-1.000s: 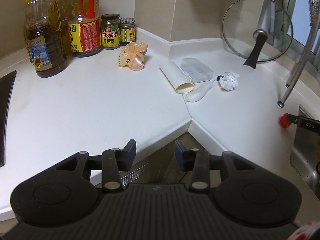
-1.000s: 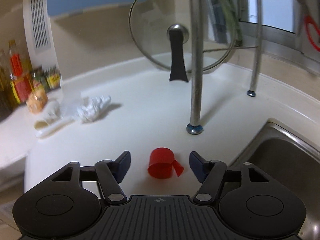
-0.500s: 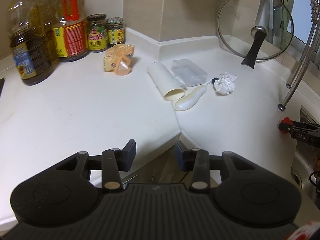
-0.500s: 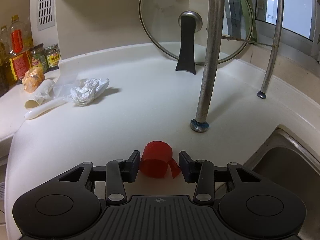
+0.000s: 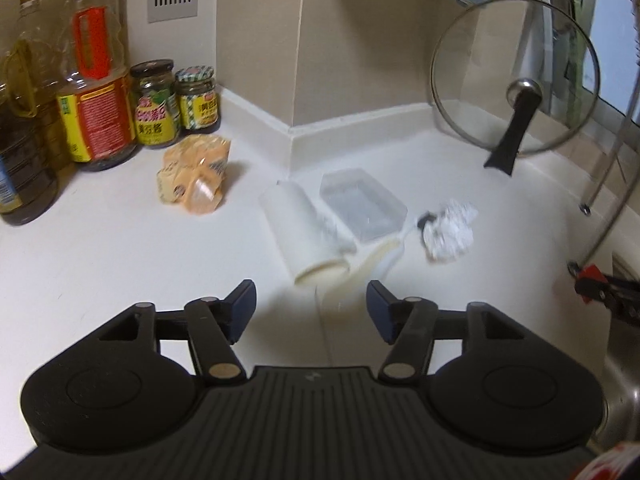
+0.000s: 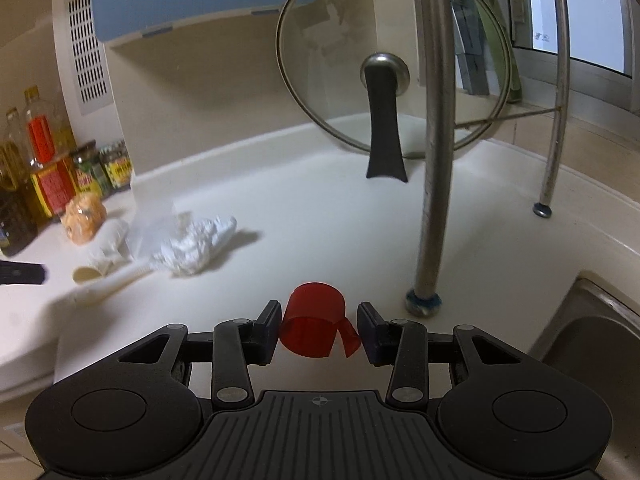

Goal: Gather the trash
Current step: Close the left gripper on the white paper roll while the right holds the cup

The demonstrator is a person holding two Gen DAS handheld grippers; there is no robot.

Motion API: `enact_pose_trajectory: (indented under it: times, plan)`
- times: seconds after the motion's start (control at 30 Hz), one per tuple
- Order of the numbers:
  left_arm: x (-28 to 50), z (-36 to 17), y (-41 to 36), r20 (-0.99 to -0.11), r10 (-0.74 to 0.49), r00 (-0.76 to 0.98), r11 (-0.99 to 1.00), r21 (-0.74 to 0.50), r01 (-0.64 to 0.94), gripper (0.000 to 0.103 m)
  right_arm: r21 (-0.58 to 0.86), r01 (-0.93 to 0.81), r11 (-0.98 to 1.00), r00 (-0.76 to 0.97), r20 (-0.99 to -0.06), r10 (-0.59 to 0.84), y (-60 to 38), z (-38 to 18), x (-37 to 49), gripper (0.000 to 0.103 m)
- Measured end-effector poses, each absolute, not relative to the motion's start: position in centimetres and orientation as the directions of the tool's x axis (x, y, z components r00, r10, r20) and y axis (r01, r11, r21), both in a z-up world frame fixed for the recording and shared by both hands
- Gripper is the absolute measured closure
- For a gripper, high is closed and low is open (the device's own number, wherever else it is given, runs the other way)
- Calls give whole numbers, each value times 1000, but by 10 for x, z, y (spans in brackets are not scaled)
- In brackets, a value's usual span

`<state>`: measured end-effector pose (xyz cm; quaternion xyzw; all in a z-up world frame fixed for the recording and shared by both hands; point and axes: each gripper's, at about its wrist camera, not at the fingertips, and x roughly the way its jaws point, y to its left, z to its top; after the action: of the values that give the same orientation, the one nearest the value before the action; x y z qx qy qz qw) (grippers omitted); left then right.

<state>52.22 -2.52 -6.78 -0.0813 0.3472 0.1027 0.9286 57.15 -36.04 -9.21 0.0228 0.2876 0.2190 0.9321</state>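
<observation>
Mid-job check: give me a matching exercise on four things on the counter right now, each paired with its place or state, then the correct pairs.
Things:
1. small red plastic cap
2. crumpled white paper ball
3. round glass pot lid with black handle
4. orange crumpled snack wrapper

Places or states:
A. leaning upright against the back wall
B. between the right gripper's fingers
C. lying in front of the sauce jars
D. beside the clear plastic box

Pairs: 1-B, 2-D, 3-A, 4-C
</observation>
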Motion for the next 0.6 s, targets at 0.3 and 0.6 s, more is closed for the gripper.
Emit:
enact_pose_trajectory:
  times: [0.3, 0.6]
  plan:
    - [580, -87, -21, -683, 182, 707, 958, -40, -285, 35, 206, -383, 901, 738, -518, 432, -360, -93, 590, 61]
    - [626, -105, -17, -723, 238, 649, 953, 45, -300, 41, 232, -363, 902, 736, -523, 431, -370, -96, 604, 61]
